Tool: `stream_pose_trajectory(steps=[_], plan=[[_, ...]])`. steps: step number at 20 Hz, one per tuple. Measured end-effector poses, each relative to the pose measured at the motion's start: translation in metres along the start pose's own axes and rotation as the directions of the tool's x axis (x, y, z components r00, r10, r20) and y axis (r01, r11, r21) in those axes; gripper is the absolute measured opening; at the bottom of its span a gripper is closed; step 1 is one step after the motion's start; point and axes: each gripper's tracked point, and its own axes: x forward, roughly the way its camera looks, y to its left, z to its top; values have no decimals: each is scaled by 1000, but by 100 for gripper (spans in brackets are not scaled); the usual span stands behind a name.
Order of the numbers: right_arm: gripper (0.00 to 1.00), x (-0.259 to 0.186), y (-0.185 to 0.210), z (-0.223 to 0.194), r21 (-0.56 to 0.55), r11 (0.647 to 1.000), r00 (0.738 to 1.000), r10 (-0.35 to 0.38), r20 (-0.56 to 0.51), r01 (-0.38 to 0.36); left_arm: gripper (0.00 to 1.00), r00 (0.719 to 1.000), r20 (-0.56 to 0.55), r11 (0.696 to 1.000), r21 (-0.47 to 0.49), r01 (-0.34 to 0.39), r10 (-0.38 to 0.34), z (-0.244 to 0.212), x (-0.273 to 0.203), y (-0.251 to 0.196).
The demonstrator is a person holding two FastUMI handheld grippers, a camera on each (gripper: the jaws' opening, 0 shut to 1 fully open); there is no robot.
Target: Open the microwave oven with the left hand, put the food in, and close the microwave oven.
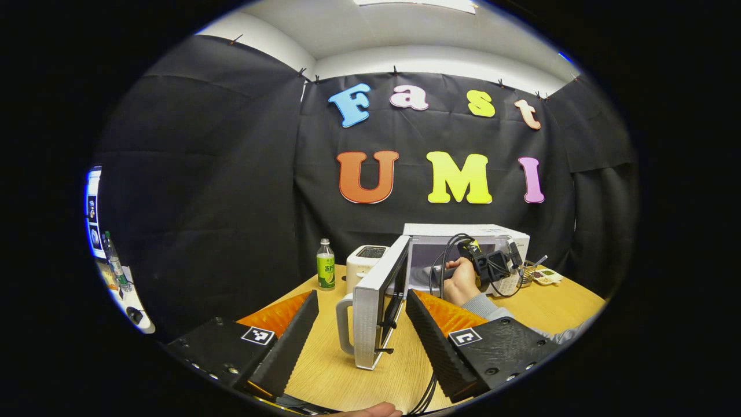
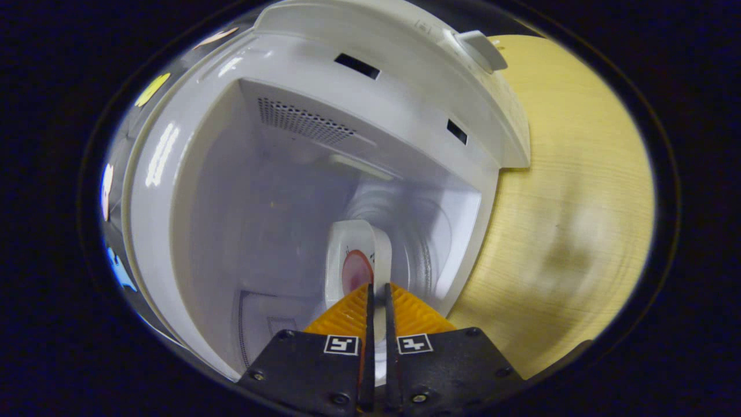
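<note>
Right gripper (image 2: pixel 376 301): fingers nearly together, clamped on rim of white plate (image 2: pixel 357 255), which carries a reddish piece of food (image 2: pixel 356 272). View is rolled sideways. Plate sits inside microwave (image 2: pixel 324 116) cavity, near turntable; whether it rests on it cannot be told. Desk (image 2: pixel 556 220) surface beside microwave front.

Left gripper (image 1: pixel 362 324): fingers spread wide, holding nothing, w/ microwave door (image 1: pixel 376 301) edge-on between them, not touching either finger. Door stands swung open, handle (image 1: pixel 345 324) on its outer face. Beyond door, a hand (image 1: pixel 460 281) w/ grey sleeve holds the right gripper at the microwave opening. Microwave stands at desk's far edge. Toaster (image 1: pixel 366 263) and bottle (image 1: pixel 325 265) at far left part of desk, just beside each other.
</note>
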Motion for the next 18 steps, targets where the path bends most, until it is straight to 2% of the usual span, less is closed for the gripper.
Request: stream_pose_trajectory(steps=[3, 5, 6, 7, 8, 9, 12, 14, 15, 16, 17, 18], plan=[[0, -3, -3, 2, 16, 1000, 1000, 8, 25, -8, 93, 1000, -8, 1000, 0, 1, -1, -4, -1, -1], [6, -7, 4, 9, 20, 999, 997, 47, 58, -49, 93, 1000, -14, 1000, -5, -14, 14, -6, 0, 5], [22, -10, 8, 11, 4, 998, 996, 64, 55, -64, 93, 1000, -19, 1000, -12, -22, 22, -9, 0, 8], [30, -13, 11, 10, -14, 996, 995, 84, 50, -84, 93, 999, -21, 999, -19, -28, 27, -9, -1, 11], [48, -18, 18, 9, -25, 992, 991, 127, 41, -126, 93, 999, -23, 999, -26, -33, 32, -10, 0, 13], [54, -23, 19, 7, -41, 990, 990, 136, 33, -134, 93, 999, -23, 999, -29, -40, 39, -11, 0, 16], [58, -47, 20, 8, -149, 977, 987, 161, 30, -154, 93, 997, -33, 997, -31, -64, 63, -15, 2, 31], [59, -66, 22, 15, -253, 951, 980, 196, 43, -179, 93, 996, -42, 996, -39, -83, 82, -20, 6, 41], [74, -74, 23, 18, -314, 930, 976, 214, 44, -190, 93, 995, -49, 995, -43, -94, 92, -22, 7, 47], [70, -84, 23, 21, -363, 909, 971, 233, 43, -202, 93, 993, -57, 993, -47, -109, 106, -26, 8, 54], [70, -93, 21, 24, -410, 889, 969, 241, 44, -203, 93, 991, -65, 991, -51, -120, 117, -29, 8, 60], [82, -104, 17, 28, -463, 863, 968, 248, 39, -202, 93, 990, -71, 991, -53, -126, 123, -33, 9, 67]])
